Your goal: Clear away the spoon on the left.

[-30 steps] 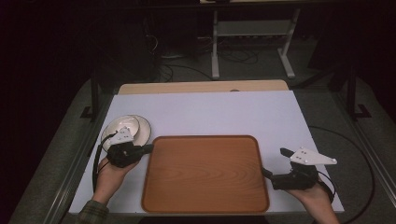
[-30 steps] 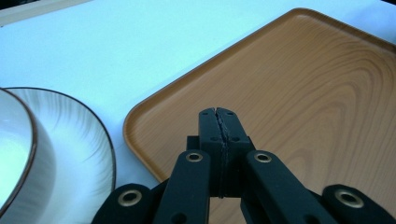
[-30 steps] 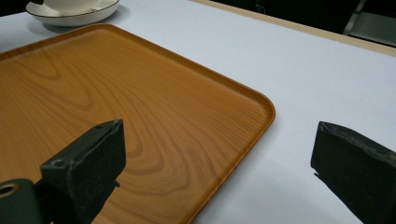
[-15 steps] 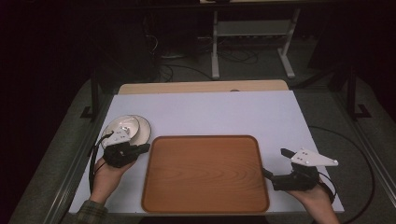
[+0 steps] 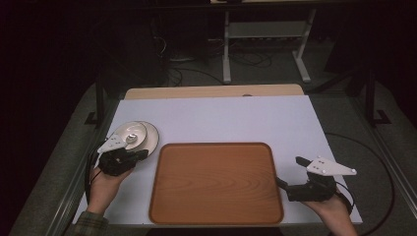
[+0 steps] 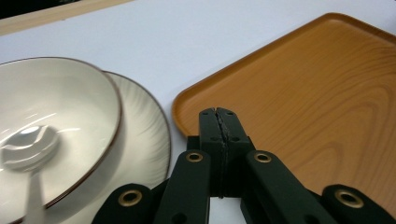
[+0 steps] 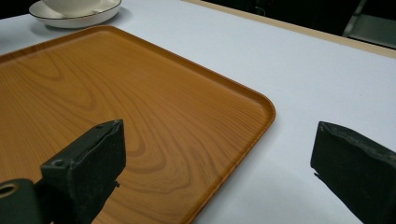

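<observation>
Little has shifted: left gripper (image 6: 218, 114) edged nearer the bowl (image 5: 127, 135), right gripper (image 7: 219, 154) unmoved. Nearest, the left's jaws are pressed together, empty, at the tray's (image 5: 216, 182) near-left corner; the bowl, spoon (image 6: 28, 154) inside, sits on its plate (image 5: 150, 135) just left and beyond, closest to that hand. Right's jaws stand apart by the tray's right edge. White tabletop (image 5: 236, 118), dark room behind.
</observation>
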Action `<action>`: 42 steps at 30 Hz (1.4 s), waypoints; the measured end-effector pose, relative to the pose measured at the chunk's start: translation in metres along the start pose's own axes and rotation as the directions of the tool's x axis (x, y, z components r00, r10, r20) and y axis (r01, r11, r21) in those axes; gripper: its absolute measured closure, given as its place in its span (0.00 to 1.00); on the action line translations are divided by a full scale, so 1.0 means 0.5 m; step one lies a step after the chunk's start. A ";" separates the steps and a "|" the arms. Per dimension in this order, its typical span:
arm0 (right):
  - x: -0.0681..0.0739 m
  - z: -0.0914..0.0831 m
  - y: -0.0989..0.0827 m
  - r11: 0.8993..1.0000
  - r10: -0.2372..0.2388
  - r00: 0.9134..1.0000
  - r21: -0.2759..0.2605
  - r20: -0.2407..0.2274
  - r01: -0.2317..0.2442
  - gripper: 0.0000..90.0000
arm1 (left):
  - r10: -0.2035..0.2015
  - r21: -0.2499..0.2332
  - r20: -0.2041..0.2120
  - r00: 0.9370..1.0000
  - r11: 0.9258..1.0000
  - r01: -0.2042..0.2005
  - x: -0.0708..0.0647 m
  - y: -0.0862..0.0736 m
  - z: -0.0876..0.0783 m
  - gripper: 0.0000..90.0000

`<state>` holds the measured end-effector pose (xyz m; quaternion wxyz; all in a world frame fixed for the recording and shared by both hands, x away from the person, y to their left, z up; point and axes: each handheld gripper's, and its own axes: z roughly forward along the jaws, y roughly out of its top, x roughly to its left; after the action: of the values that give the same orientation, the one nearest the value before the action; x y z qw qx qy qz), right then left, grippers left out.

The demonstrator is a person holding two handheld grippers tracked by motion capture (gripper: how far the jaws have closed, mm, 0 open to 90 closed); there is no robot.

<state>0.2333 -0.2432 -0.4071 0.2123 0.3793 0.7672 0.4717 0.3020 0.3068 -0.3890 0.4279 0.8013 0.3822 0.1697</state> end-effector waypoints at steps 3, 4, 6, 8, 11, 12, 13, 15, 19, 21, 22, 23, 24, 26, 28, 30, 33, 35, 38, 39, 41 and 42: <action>-0.001 0.000 0.000 1.000 0.000 1.000 0.001 0.001 0.000 0.03 | -0.006 0.005 -0.013 1.000 1.000 0.006 0.007 -0.004 -0.007 1.00; 0.000 0.000 0.000 1.000 -0.001 1.000 0.002 0.001 0.001 0.03 | -0.010 0.003 -0.017 1.000 1.000 0.010 0.010 -0.006 -0.009 1.00; 0.000 0.001 -0.001 1.000 -0.001 1.000 0.003 0.001 0.001 0.03 | -0.017 0.002 -0.023 1.000 1.000 0.017 0.015 -0.008 -0.014 1.00; 0.000 0.001 -0.001 1.000 -0.002 1.000 0.003 0.002 0.002 0.03 | -0.025 -0.002 -0.030 0.999 1.000 0.025 0.020 -0.010 -0.019 1.00; -0.001 0.000 -0.001 1.000 -0.005 1.000 0.005 0.004 0.005 0.03 | -0.034 -0.007 -0.040 0.999 0.999 0.033 0.028 -0.014 -0.026 1.00; -0.001 0.001 -0.001 1.000 -0.003 1.000 0.006 0.004 0.003 0.03 | -0.036 -0.007 -0.043 0.998 0.999 0.035 0.030 -0.015 -0.029 1.00; -0.001 0.001 -0.002 1.000 -0.004 1.000 0.007 0.004 0.004 0.03 | -0.038 -0.008 -0.048 0.998 0.999 0.038 0.032 -0.016 -0.031 1.00; 0.000 0.001 -0.002 1.000 -0.007 1.000 0.009 0.004 0.007 0.03 | -0.040 -0.008 -0.058 0.998 0.999 0.039 0.037 -0.019 -0.036 1.00; 0.001 0.002 -0.002 1.000 -0.010 1.000 0.011 0.004 0.010 0.05 | -0.043 -0.004 -0.076 0.996 0.999 0.043 0.045 -0.024 -0.043 1.00; 0.001 0.002 -0.002 1.000 -0.010 1.000 0.009 0.003 0.010 0.05 | -0.049 -0.004 -0.085 0.995 0.999 0.049 0.049 -0.026 -0.047 1.00; 0.001 0.002 -0.002 1.000 -0.011 1.000 0.009 0.003 0.011 0.05 | -0.049 -0.003 -0.090 0.995 0.999 0.048 0.051 -0.027 -0.048 1.00; 0.001 0.002 -0.002 1.000 -0.010 1.000 0.009 0.004 0.010 0.05 | -0.049 -0.002 -0.092 0.995 0.999 0.049 0.053 -0.027 -0.050 1.00; 0.001 0.002 -0.002 1.000 -0.010 1.000 0.009 0.004 0.010 0.05 | -0.051 -0.002 -0.095 0.994 0.999 0.051 0.055 -0.028 -0.052 1.00; 0.001 0.001 -0.002 1.000 -0.010 1.000 0.008 0.004 0.010 0.05 | -0.059 -0.005 -0.101 0.993 0.998 0.059 0.061 -0.031 -0.055 1.00; 0.001 0.001 -0.002 1.000 -0.010 1.000 0.008 0.004 0.010 0.05 | -0.067 -0.007 -0.109 0.992 0.998 0.066 0.066 -0.033 -0.059 1.00; 0.000 0.001 -0.002 1.000 -0.010 1.000 0.009 0.004 0.010 0.05 | -0.073 -0.008 -0.116 0.991 0.997 0.072 0.071 -0.035 -0.062 1.00; 0.000 0.001 -0.002 1.000 -0.010 1.000 0.009 0.004 0.010 0.05 | -0.085 -0.015 -0.128 0.988 0.996 0.084 0.078 -0.038 -0.068 1.00; 0.000 0.001 -0.002 1.000 -0.009 1.000 0.008 0.004 0.009 0.05 | -0.093 -0.018 -0.136 0.986 0.996 0.091 0.084 -0.041 -0.072 1.00; 0.000 0.001 -0.002 1.000 -0.009 1.000 0.008 0.004 0.009 0.05 | -0.103 -0.022 -0.144 0.984 0.995 0.101 0.090 -0.045 -0.077 1.00; 0.000 0.001 -0.002 1.000 -0.010 1.000 0.008 0.004 0.010 0.05 | -0.105 -0.023 -0.149 0.983 0.994 0.103 0.093 -0.046 -0.079 1.00; 0.001 0.001 -0.002 1.000 -0.010 1.000 0.008 0.004 0.010 0.05 | -0.111 -0.028 -0.154 0.982 0.994 0.108 0.096 -0.048 -0.082 1.00; 0.001 0.001 -0.002 1.000 -0.011 1.000 0.008 0.004 0.011 0.05 | -0.115 -0.028 -0.159 0.981 0.993 0.112 0.098 -0.049 -0.084 1.00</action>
<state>0.2331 -0.2430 -0.4083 0.2148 0.3770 0.7707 0.4667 0.2974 0.3756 -0.3875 0.4122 0.7578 0.4590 0.2124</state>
